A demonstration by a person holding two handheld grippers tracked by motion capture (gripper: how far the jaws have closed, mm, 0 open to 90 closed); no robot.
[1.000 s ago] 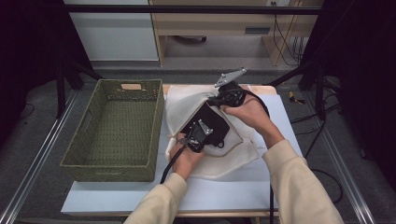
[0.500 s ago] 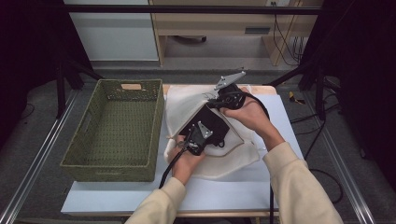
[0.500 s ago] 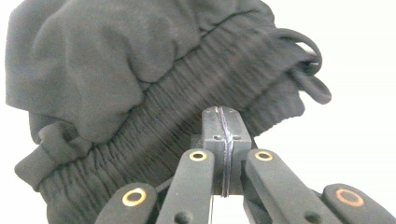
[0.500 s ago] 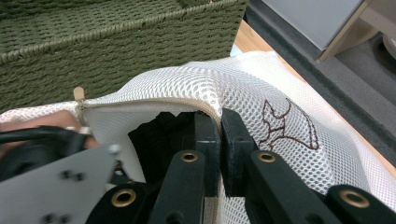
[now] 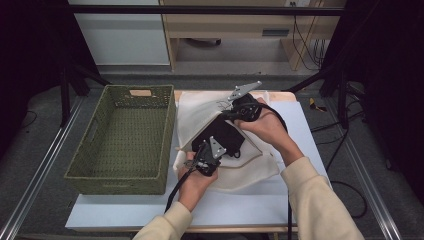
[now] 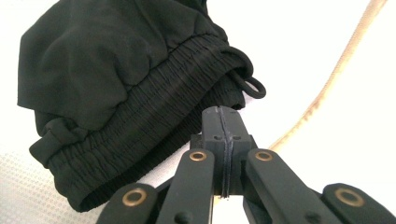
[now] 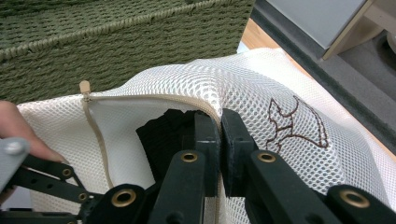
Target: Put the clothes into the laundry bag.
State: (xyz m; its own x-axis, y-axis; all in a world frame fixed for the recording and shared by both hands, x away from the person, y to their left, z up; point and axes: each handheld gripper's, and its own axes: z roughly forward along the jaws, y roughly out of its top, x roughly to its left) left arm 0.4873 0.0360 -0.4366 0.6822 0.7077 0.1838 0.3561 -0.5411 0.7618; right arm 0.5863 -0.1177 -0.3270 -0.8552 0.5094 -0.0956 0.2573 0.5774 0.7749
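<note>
A white mesh laundry bag [image 5: 250, 170] lies on the table next to the basket. A black garment with an elastic waistband [image 5: 232, 132] sits in the bag's open mouth. My right gripper [image 5: 226, 116] is shut on the bag's zipped edge [image 7: 154, 99] and holds it up over the garment [image 7: 163, 130]. My left gripper [image 5: 216, 145] is shut, its tip right at the waistband [image 6: 116, 84]. I see nothing clearly pinched between the left jaws [image 6: 222, 114]. A beige zip edge [image 6: 322, 88] runs past on the right.
A green woven basket [image 5: 125, 145] stands empty at the left of the white table [image 5: 125, 210], its wall close behind the bag [image 7: 116, 42]. Metal rails run along both sides of the table. A wooden bench stands beyond the far edge.
My left gripper has drawn back a little toward the near edge. The right gripper keeps hold of the bag's edge in about the same place.
</note>
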